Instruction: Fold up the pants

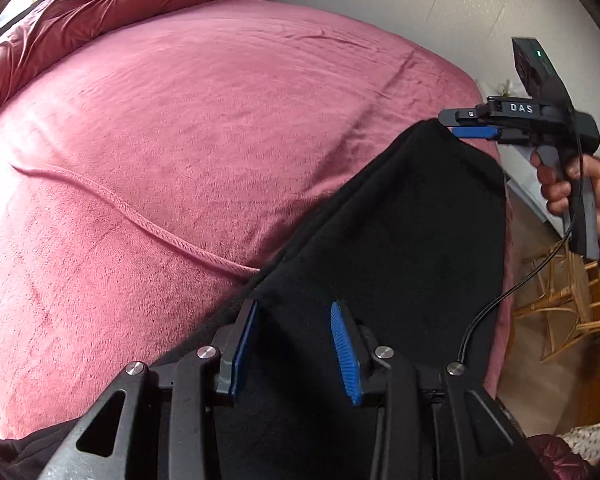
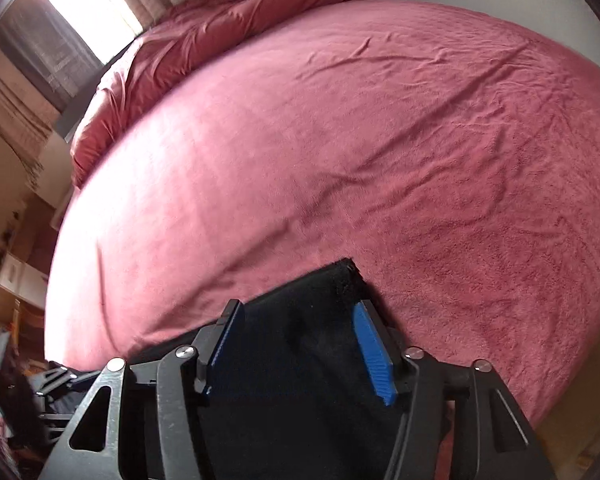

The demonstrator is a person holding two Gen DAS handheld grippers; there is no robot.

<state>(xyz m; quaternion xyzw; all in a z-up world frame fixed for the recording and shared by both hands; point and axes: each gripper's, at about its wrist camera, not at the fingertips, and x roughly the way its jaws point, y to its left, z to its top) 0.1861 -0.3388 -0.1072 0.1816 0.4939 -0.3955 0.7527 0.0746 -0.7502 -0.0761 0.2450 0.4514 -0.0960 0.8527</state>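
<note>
Black pants [image 1: 400,232] lie stretched along the near right edge of a bed under a pink blanket [image 1: 180,128]. My left gripper [image 1: 296,308] has its blue pads spread wide over the near end of the pants, gripping nothing. In the left wrist view my right gripper [image 1: 450,122] is at the far corner of the pants, black finger above and blue pad below the cloth edge. In the right wrist view its own pads stand apart around the pants' corner [image 2: 324,320], and my right gripper [image 2: 300,312] looks open.
A dark red duvet [image 1: 100,8] is bunched at the head of the bed. A raised blanket seam [image 1: 140,220] runs across the middle. A cane chair [image 1: 572,300] stands on the floor to the right. A window with curtains [image 2: 60,20] is at the left.
</note>
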